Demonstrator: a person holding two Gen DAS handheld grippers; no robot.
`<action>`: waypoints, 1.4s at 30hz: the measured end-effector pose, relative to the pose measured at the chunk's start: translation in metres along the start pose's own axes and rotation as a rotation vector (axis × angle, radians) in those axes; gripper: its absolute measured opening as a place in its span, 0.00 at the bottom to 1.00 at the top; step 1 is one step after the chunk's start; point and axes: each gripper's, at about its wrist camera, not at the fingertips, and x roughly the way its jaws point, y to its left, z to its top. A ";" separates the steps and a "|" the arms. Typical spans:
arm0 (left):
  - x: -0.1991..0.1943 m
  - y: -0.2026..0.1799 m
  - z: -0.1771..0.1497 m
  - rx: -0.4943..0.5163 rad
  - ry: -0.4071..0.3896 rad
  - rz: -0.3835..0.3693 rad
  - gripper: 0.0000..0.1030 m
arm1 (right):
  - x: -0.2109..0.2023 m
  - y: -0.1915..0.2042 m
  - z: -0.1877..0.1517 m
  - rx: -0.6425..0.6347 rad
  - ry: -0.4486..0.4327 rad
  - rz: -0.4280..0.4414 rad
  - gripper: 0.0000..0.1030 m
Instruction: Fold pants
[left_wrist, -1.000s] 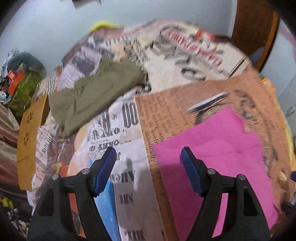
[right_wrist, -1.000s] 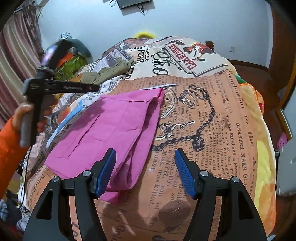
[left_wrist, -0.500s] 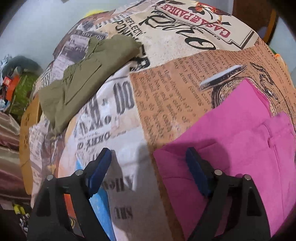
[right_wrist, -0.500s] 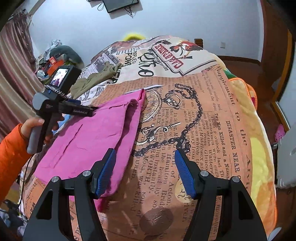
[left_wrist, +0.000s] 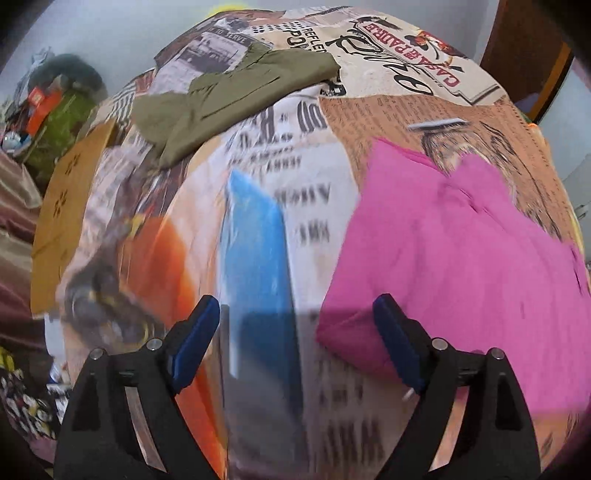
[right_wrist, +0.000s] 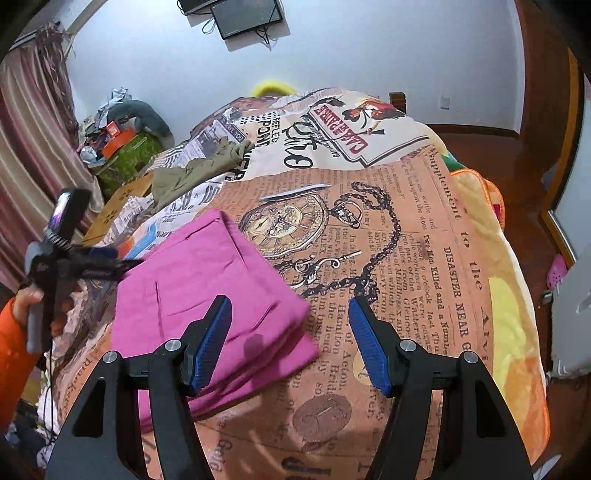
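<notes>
Lying folded on your bed's newspaper-print bedspread (right_wrist: 424, 258) are the pink pants (right_wrist: 207, 291), a flat stacked rectangle over the orange pocket-watch panel. Item two: your left gripper (left_wrist: 295, 332), jaws apart and holding nothing, its right fingertip just beside the near corner of the pink pants (left_wrist: 454, 251), its left fingertip over the blue and orange patches of the print; whether it touches the cloth you cannot tell, as that view is blurred. Item three: your right gripper (right_wrist: 290, 343), jaws apart and holding nothing, poised above the near right corner of the stack, one blue pad over the pink cloth, the other over bare bedspread. Item four: olive green pants (left_wrist: 236, 96), crumpled, at the far side of the bed and well apart from the pink pair. Item five: your left hand (right_wrist: 40, 306) in an orange sleeve, gripping its handle at the left edge of the right wrist view, beside the stack's far left side.
</notes>
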 end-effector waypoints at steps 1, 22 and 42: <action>-0.004 0.001 -0.009 -0.006 -0.004 -0.005 0.86 | -0.001 0.001 -0.001 -0.001 0.002 -0.002 0.60; -0.054 0.003 -0.079 -0.005 -0.069 -0.015 0.86 | -0.002 0.011 -0.030 -0.005 0.051 -0.014 0.60; -0.034 -0.033 -0.061 -0.020 -0.130 -0.115 0.38 | 0.022 0.028 -0.040 -0.091 0.084 0.048 0.29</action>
